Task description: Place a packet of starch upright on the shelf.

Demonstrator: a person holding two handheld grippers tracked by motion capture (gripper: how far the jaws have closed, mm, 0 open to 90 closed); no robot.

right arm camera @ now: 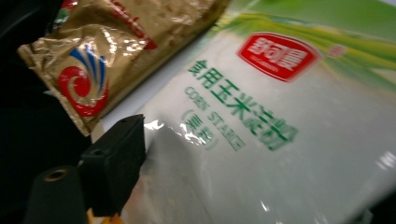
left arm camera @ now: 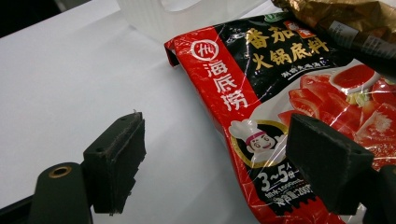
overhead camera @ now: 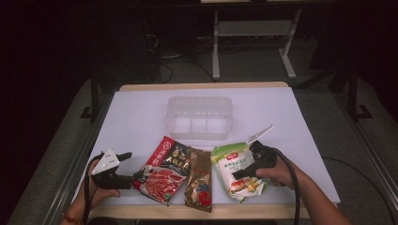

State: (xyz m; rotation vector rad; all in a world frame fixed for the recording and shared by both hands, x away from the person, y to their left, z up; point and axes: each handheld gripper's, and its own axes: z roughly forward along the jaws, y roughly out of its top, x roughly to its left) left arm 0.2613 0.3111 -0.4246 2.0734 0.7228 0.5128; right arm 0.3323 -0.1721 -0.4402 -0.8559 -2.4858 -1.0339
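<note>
From the high view, your right gripper [overhead camera: 245,172] sits over the corn starch bag [overhead camera: 233,167], which lies at the near right of the desk [overhead camera: 141,108], just right of the brown foil packet [overhead camera: 199,178]. The red hot pot base packet [overhead camera: 164,169] lies left of that, with your left gripper [overhead camera: 136,177] at its near left edge. The clear plastic container [overhead camera: 199,117] stands farther back, apart from all three.

In the left gripper view, the jaws stand wide and released: one pad hangs over bare desk, the other over the hot pot base packet [left arm camera: 299,107], pressing nothing.

In the right gripper view, the jaws are spread, and one pad rests at the edge of the corn starch bag [right arm camera: 261,140], not clamped on it. Expect this bag to be soft, glossy and slippery, its powder shifting and sagging when lifted. You would probably do best pinching a side edge or the flat sealed end, not the plump middle.
</note>
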